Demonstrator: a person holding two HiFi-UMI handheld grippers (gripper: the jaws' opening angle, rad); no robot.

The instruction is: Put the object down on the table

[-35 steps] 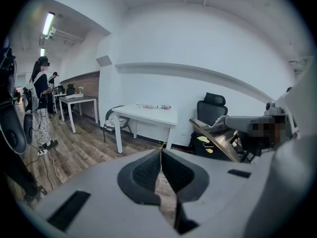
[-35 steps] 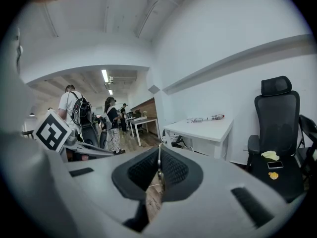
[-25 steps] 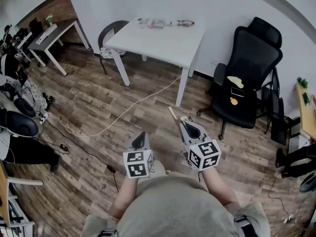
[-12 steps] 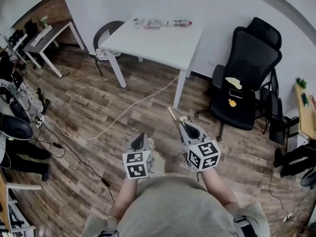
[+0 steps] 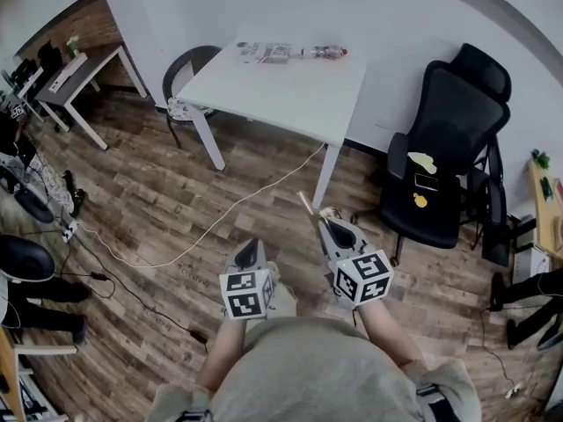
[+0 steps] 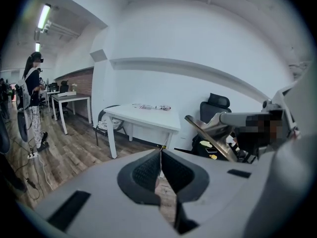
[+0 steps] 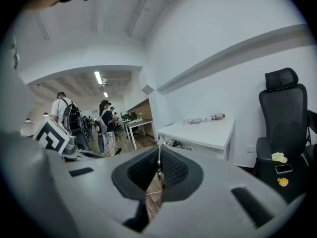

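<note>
The wooden floor (image 5: 176,192) fills most of the head view, with a white cable (image 5: 220,214) trailing across it toward the white desk (image 5: 290,82), which stands against the far wall. A black office chair (image 5: 449,148) sits just right of the desk with a few small yellow things and a phone on its seat, and a dark round-backed chair (image 5: 186,64) stands at the desk's left end. The person stands back from the desk, holding both grippers out low in front of the body. The left gripper (image 6: 161,153) has its jaws pressed together with nothing between them. The right gripper (image 7: 158,165) is clamped on a thin metal strip (image 6: 210,134), which juts forward and to the left from its tip. The strip hangs in the air over the floor, well apart from the desk. Along the desk's far edge lie some papers and a small bottle-like item (image 5: 327,52).
</note>
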